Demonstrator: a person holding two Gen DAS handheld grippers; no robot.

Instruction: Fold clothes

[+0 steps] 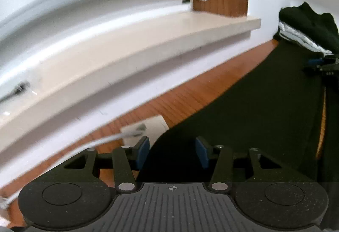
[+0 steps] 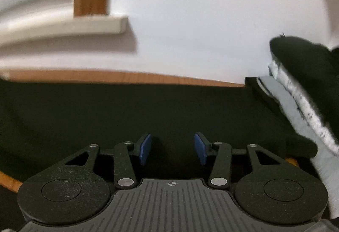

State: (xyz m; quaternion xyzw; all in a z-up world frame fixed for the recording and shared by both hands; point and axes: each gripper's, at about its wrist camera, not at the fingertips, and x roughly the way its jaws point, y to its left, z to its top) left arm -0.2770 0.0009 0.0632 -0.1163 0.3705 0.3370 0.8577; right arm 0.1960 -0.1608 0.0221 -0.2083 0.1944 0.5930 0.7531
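Dark garment (image 2: 148, 109) spread flat on the wooden table (image 1: 190, 94), below the window sill (image 1: 148, 37). Left gripper (image 1: 172, 152) over the garment's left edge, jaws partly apart, nothing between the blue pads (image 1: 142, 152). Right gripper (image 2: 172, 149) likewise, empty, above the cloth. Pile of folded clothes (image 2: 307, 94) to the right of the garment. Best now: lower onto an edge, pinch a single layer, lift both sides evenly.

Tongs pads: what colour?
Blue pads on black tongs; clearest in the right wrist view.
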